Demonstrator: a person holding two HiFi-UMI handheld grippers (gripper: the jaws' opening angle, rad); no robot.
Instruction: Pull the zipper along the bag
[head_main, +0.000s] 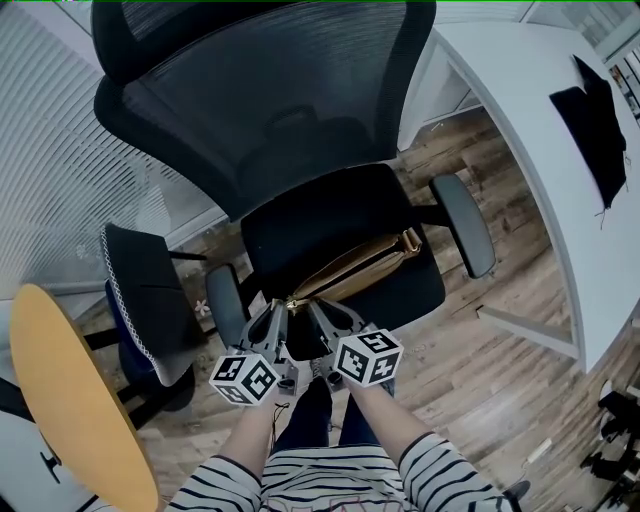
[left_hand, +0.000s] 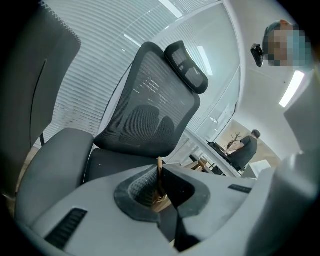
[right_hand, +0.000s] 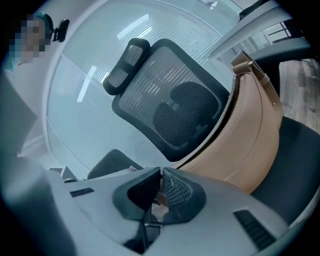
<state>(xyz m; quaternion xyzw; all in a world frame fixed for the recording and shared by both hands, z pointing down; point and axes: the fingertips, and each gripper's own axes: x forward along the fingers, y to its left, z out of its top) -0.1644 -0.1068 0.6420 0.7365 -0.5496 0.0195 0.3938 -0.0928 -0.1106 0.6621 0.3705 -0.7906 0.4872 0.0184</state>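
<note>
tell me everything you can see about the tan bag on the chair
The bag is tan, leather-looking and half-moon shaped. It rests on the black office chair seat. A metal-toothed zipper follows its curved top edge, and there is a gold fitting at the far end. At the near end, the left hand-held gripper pinches a thin tan edge. The right hand-held gripper is clamped on a small tan piece beside it.

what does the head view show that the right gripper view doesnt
Only the head view: the left gripper and right gripper side by side at the near end of the tan bag, the striped sleeves, the white table, the wooden floor. Only the right gripper view: the separate teeth of the zipper, running down into that gripper's shut jaws. Both: the bag lying on the black chair.
</note>
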